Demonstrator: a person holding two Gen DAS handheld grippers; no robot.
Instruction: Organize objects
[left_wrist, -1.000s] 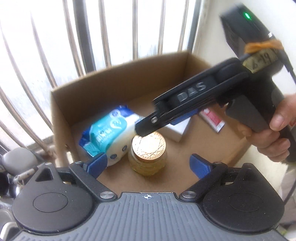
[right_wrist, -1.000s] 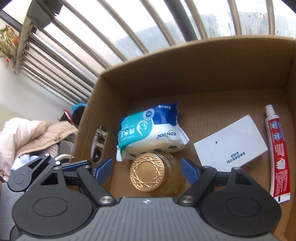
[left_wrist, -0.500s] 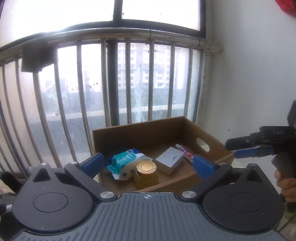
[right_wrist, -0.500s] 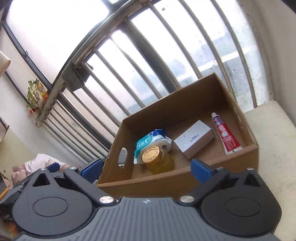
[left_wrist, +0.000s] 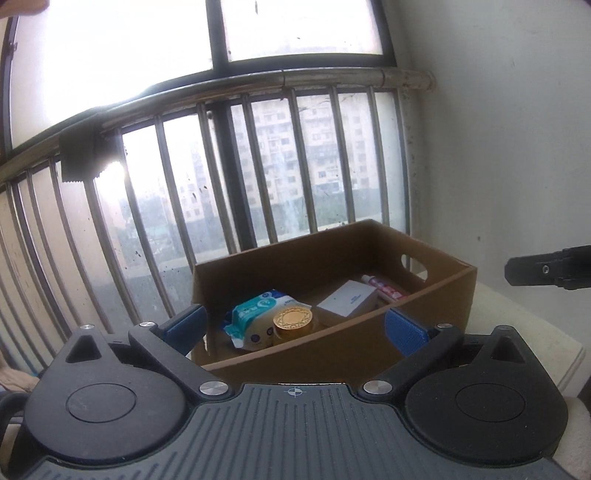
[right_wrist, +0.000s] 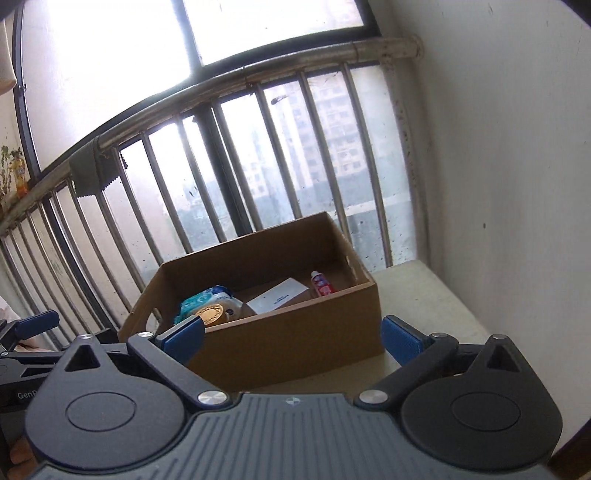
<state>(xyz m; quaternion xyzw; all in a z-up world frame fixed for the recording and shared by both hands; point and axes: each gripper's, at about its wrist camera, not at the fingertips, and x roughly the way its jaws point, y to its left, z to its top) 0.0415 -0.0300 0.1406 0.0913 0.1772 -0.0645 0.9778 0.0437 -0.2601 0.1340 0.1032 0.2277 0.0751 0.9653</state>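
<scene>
Left wrist view shows me both grippers, left gripper (left_wrist: 293, 326) and right gripper (right_wrist: 291, 332), fingers spread and empty, well back from the cardboard box (left_wrist: 424, 317) on the bench (right_wrist: 436, 295), its jar (left_wrist: 293, 319) straight ahead, nearer my left.

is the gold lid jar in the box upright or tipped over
Upright. The jar stands inside the cardboard box with its gold lid facing up, beside the wipes pack.
</scene>
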